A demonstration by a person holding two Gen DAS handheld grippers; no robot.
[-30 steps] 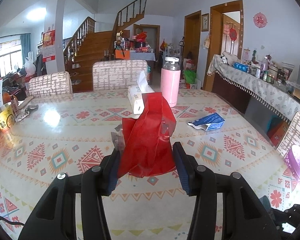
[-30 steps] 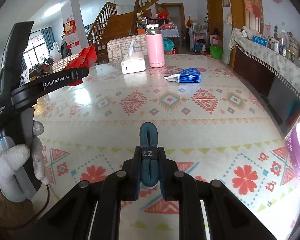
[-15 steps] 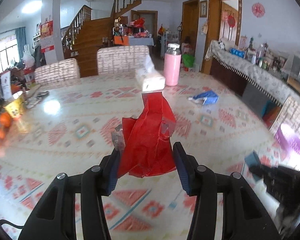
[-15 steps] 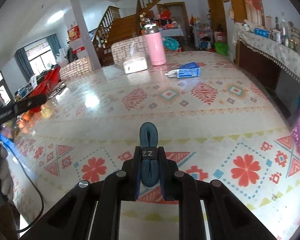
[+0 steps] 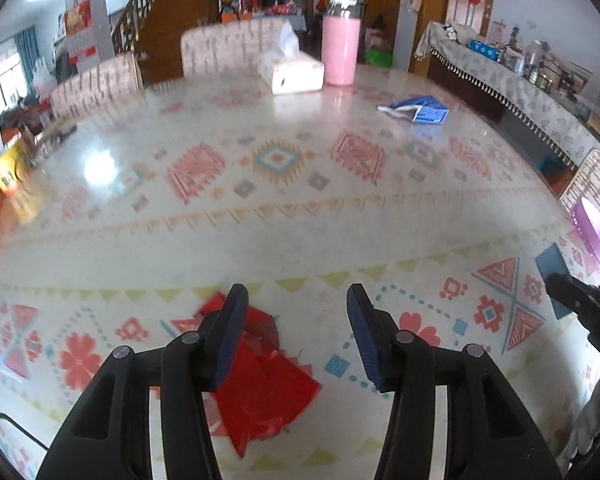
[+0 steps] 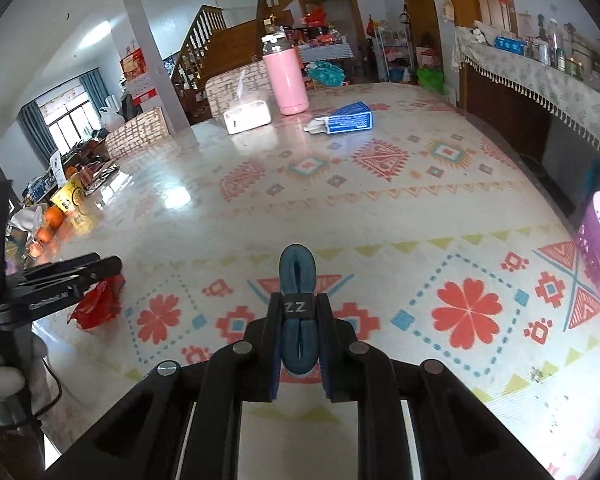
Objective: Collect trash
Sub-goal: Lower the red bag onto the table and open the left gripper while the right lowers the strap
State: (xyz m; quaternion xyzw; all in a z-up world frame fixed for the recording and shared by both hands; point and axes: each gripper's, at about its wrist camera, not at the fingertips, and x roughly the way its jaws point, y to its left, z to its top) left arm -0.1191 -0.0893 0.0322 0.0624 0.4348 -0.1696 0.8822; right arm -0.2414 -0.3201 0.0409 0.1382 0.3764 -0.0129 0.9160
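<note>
Red plastic bag [image 5: 260, 392] lies crumpled on the table [image 5: 300, 220], under the left tool [image 5: 294, 320] — jaws spread, nothing pinched. Right tool [image 6: 298, 270] pressed together, empty. Farther from the bag — blue packet [image 5: 418, 110], tissue box [image 5: 292, 74], pink flask [image 5: 340, 48].

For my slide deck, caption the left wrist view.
Open left tongs above a red plastic bag lying on the patterned table.

The left gripper [image 5: 296, 316], low in its frame, points steeply downward with jaws parted. The right gripper [image 6: 298, 276], bottom centre, has its blue pads pressed together.
</note>
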